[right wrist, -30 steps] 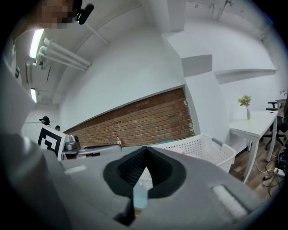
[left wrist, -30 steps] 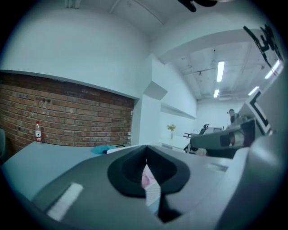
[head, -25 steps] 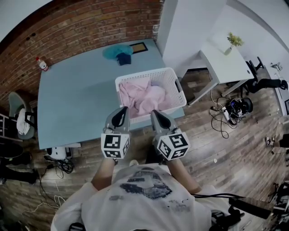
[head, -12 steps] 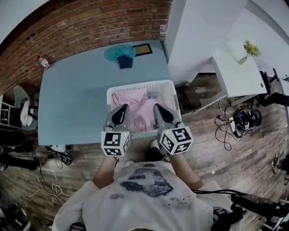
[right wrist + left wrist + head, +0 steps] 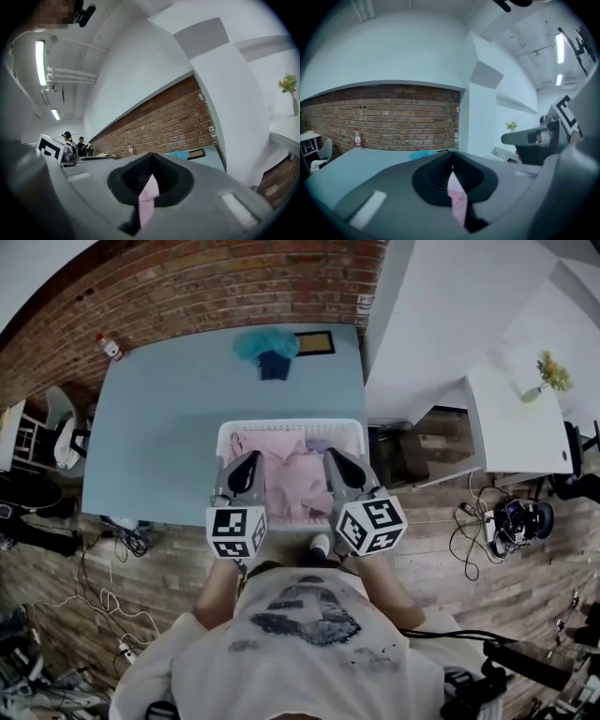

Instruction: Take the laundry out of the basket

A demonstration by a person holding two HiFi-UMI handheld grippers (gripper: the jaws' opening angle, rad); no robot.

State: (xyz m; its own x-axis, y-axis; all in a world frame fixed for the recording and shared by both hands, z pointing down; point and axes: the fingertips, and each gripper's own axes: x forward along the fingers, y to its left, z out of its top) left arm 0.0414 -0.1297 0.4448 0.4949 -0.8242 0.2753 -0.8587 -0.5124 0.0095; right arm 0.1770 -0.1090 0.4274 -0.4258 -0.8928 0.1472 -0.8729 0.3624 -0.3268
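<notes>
Basket [image 5: 291, 425] on blue table [image 5: 159, 446] | left gripper [image 5: 451, 165] jaws clamped on pink cloth [image 5: 457, 201] | right gripper [image 5: 151, 169] jaws pinching pink cloth too | both over basket

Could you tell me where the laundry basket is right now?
Head view, centre: the white basket sits at the near edge of the blue table, holding pink laundry, the teal cloth beyond it.
</notes>
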